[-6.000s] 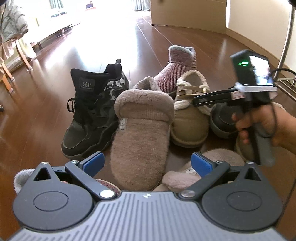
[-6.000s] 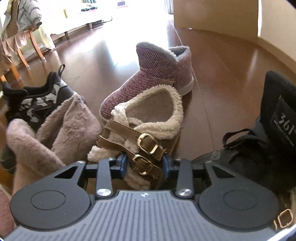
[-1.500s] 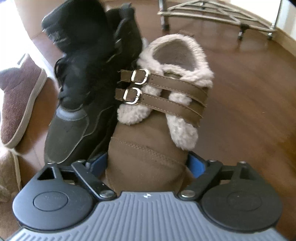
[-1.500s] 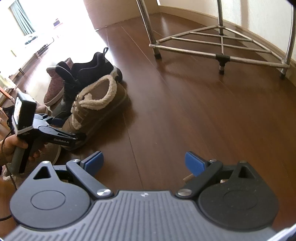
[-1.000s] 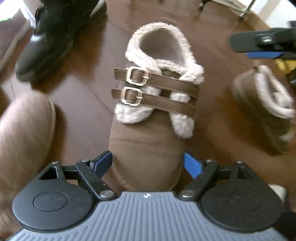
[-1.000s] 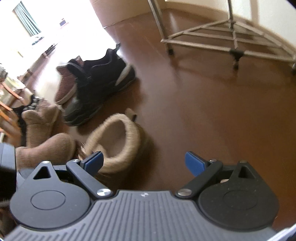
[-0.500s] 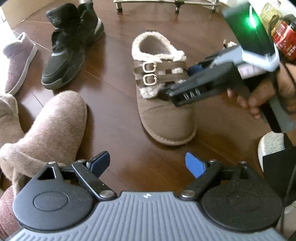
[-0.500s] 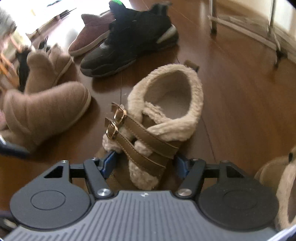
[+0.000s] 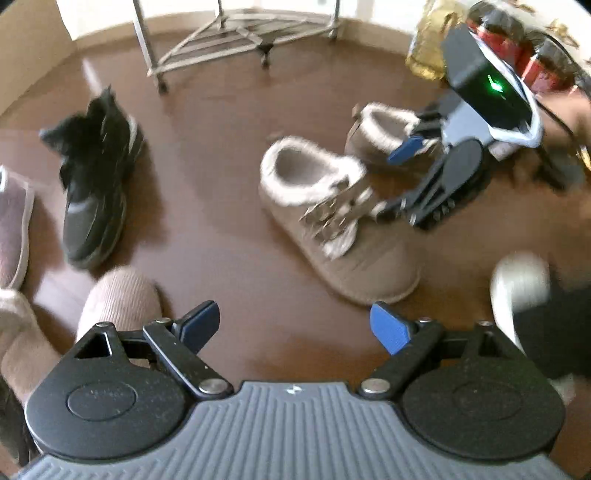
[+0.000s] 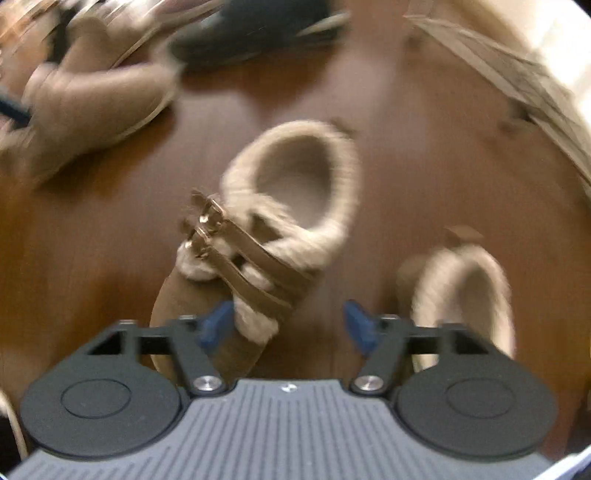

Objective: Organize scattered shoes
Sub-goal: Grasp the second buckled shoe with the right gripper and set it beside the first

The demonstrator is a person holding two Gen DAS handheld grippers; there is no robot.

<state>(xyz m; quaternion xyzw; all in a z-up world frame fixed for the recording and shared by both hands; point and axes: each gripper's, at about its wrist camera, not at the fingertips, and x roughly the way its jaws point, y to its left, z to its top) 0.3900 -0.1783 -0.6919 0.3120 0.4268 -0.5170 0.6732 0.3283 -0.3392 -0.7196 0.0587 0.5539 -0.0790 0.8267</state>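
Note:
A brown fleece-lined shoe with two buckle straps [image 9: 332,218] lies on the wooden floor; it also shows in the right wrist view [image 10: 258,243]. Its mate [image 9: 384,136] lies just beyond it, and at the right in the right wrist view [image 10: 461,295]. My right gripper [image 9: 399,181] is open, its fingers over the strap side of the near shoe [image 10: 288,325]. My left gripper [image 9: 295,325] is open and empty, hovering above the floor in front of the shoe's toe.
A black high-top sneaker [image 9: 96,188] lies at the left, with a maroon slipper [image 9: 13,229] and pink fuzzy boots [image 9: 110,306] at the lower left. A metal rack base [image 9: 240,29] stands at the back. Bottles [image 9: 517,33] sit at the far right.
My right gripper has opened off the buckle shoe and both views have pulled back. The shoe has turned, its toe pointing lower right. My left gripper stays open.

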